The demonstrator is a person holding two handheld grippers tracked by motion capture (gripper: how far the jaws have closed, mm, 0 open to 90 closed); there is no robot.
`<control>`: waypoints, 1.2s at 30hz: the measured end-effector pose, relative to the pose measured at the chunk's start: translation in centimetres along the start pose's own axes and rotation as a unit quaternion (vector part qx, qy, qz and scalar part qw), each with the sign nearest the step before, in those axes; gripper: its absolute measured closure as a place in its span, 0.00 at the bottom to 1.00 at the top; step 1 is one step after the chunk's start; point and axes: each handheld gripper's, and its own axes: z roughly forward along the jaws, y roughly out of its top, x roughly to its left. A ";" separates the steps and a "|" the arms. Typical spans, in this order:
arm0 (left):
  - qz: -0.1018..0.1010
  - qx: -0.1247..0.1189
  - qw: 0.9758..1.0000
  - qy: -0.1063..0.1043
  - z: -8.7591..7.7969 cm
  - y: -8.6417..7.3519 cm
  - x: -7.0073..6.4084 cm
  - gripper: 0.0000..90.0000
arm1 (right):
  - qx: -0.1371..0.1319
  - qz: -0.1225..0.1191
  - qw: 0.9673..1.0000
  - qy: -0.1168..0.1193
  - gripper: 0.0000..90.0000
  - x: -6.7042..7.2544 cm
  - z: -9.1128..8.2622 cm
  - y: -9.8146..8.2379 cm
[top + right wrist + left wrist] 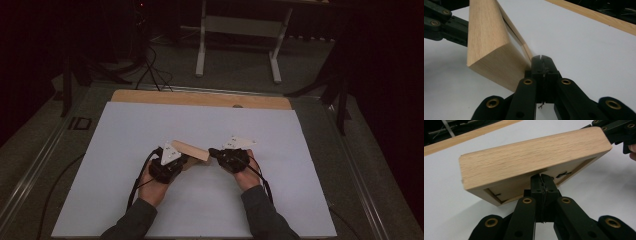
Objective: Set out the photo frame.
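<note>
A person is leaning in from six o'clock, sleeves showing, both hands resting low on the white sheet [150, 130] that is covering the desk [200, 97].

At about nine o'clock of the wooden block, the left tool [176, 161] is sitting in the person's left hand [154, 187], its grey three-cornered plate facing up. In the left gripper view its jaws are pressed together, pad against pad, with nothing between them; the tips are tucked up against the recessed underside of the block.

In the middle, the wooden block [190, 150] is tilting between the two tools, near the centre of the sheet. It is a shallow, frame-like piece of pale oak [531, 157], hollow on its underside, with its grain running lengthwise.

At about three o'clock of the block, the right tool [216, 151] is lying in the right hand [248, 175], cable trailing back toward five o'clock. Its jaws are likewise closed flat on each other, gripping nothing, and their tips are nudging the block's end edge [499, 60].
</note>
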 end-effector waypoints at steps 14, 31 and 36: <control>0.003 0.002 1.000 -0.006 0.2 0.2 -0.4 0.99 | 0.007 -0.014 1.000 0.003 0.99 0.6 -0.2 -0.1; 0.000 0.005 1.000 -0.003 0.3 0.1 -0.2 0.99 | 0.012 -0.036 0.999 0.013 0.99 1.6 -0.3 0.0; 0.001 0.007 1.000 -0.002 0.4 0.1 -0.1 0.99 | 0.013 -0.037 0.999 0.015 0.99 1.8 -0.3 0.0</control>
